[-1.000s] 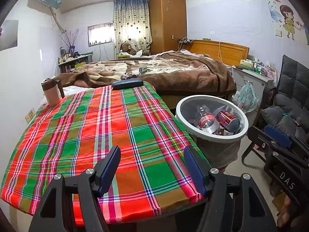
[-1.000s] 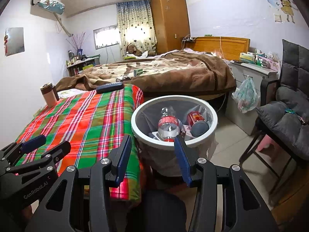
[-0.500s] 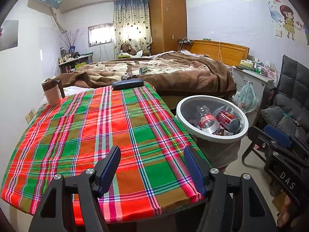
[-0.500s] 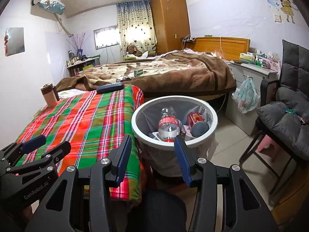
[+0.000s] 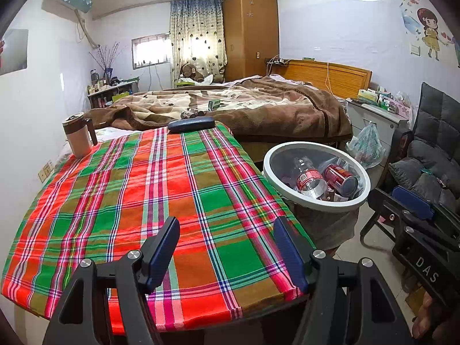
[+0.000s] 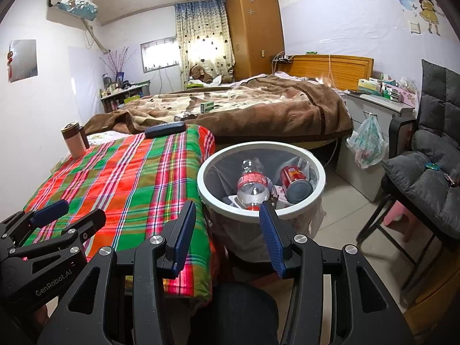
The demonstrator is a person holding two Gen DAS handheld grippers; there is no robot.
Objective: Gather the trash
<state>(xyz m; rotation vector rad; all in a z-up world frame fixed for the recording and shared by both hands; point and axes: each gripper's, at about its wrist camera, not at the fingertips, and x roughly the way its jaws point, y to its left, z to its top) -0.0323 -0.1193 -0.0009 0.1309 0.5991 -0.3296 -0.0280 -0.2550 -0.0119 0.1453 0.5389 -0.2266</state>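
A white-rimmed trash bin (image 5: 356, 201) (image 6: 299, 215) stands beside the table's right edge. It holds a clear plastic bottle (image 5: 309, 176) (image 6: 253, 185), a red can (image 5: 340, 175) (image 6: 294, 179) and some scraps. My left gripper (image 5: 227, 247) is open and empty above the near edge of the plaid tablecloth (image 5: 129, 195); it also shows in the right wrist view (image 6: 67, 211). My right gripper (image 6: 228, 233) is open and empty just in front of the bin; it also shows in the left wrist view (image 5: 402, 210).
A brown tumbler (image 5: 77, 135) (image 6: 74, 141) and a dark glasses case (image 5: 191, 123) (image 6: 165, 129) sit at the table's far end. A bed (image 5: 244, 109) lies behind. A grey chair (image 6: 425, 178), a white cabinet (image 6: 371, 132) and a hanging bag (image 6: 366, 143) are on the right.
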